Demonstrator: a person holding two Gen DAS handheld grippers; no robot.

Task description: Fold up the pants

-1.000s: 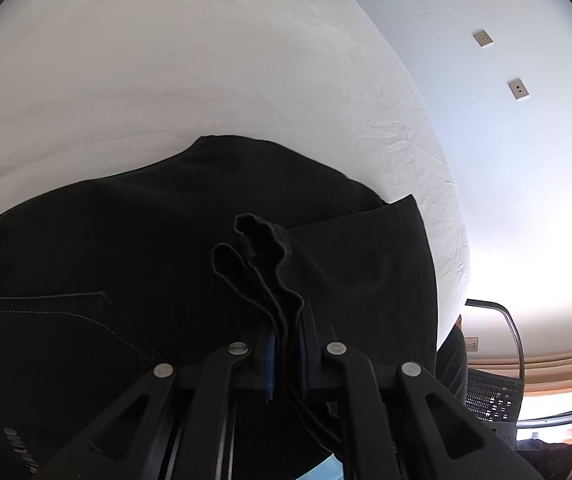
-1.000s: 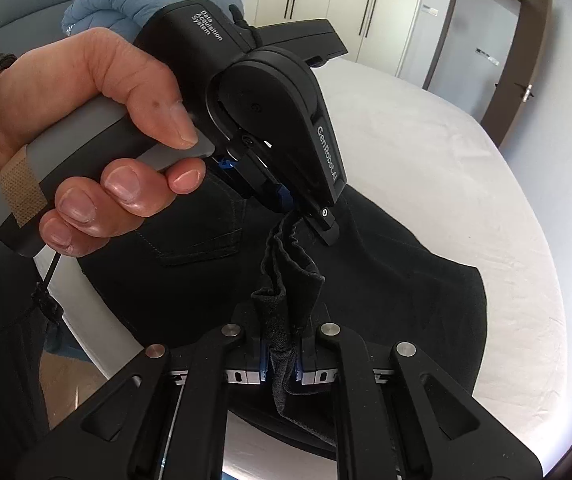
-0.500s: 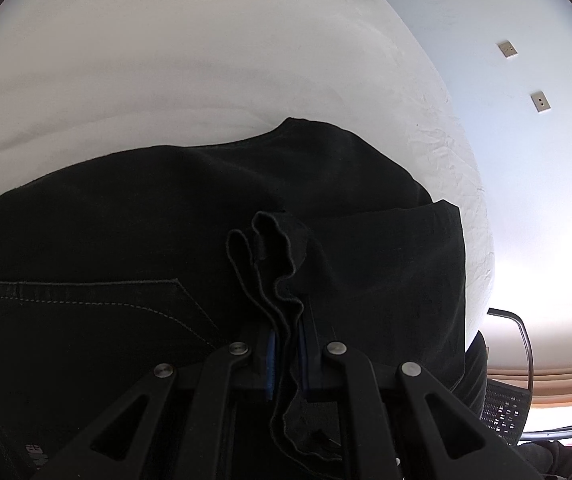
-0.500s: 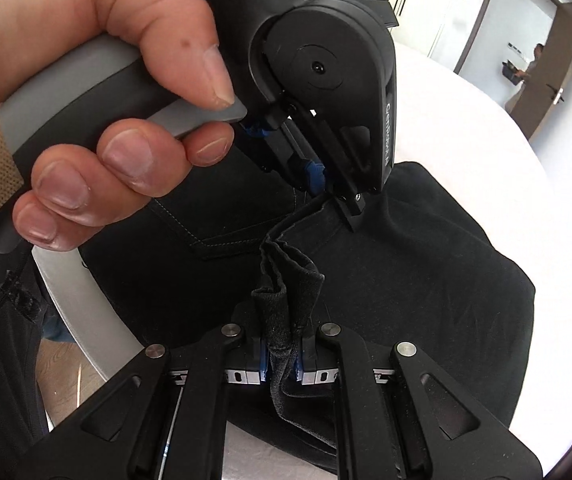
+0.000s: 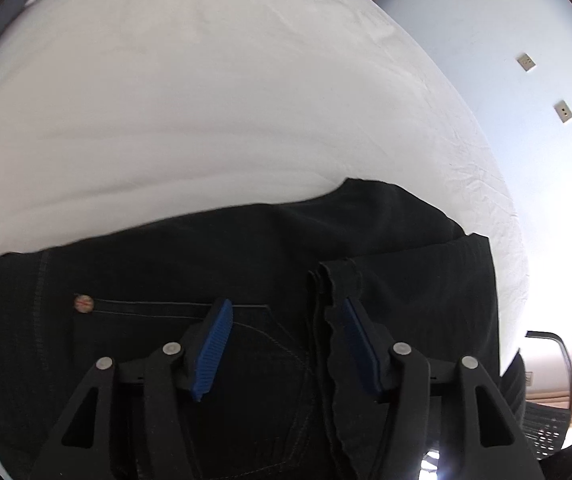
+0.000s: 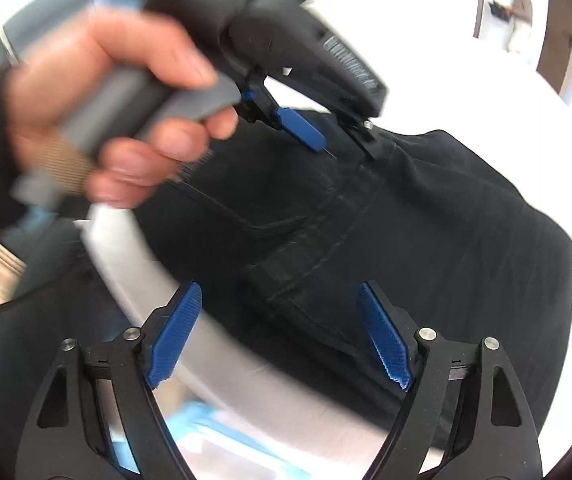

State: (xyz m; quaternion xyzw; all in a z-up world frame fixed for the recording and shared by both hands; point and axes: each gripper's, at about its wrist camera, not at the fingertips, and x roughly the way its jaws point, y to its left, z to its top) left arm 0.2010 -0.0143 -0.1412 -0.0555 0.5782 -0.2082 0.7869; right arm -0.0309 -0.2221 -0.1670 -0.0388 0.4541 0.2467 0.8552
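Note:
Black pants point(image 5: 246, 256) lie folded on a white bed point(image 5: 206, 100). A back pocket with a copper rivet point(image 5: 84, 303) faces up. My left gripper point(image 5: 286, 344) is open just above the pants; a bunched hem edge point(image 5: 325, 320) lies against its right pad point(image 5: 355, 332). My right gripper point(image 6: 282, 332) is open and empty above the pants' near edge point(image 6: 325, 280). The right wrist view shows the pants point(image 6: 425, 220) and the hand-held left gripper point(image 6: 305, 132), its jaws apart.
The bed's white sheet point(image 6: 465, 92) stretches beyond the pants. A wall with two sockets point(image 5: 563, 111) stands to the right. A black chair point(image 5: 545, 420) stands by the bed's corner. A person point(image 6: 519, 12) stands in a far doorway.
Both grippers have opened and let go of the bunched pants hem. The fabric now lies on the rest of the pants. The right gripper is moving, its view blurred.

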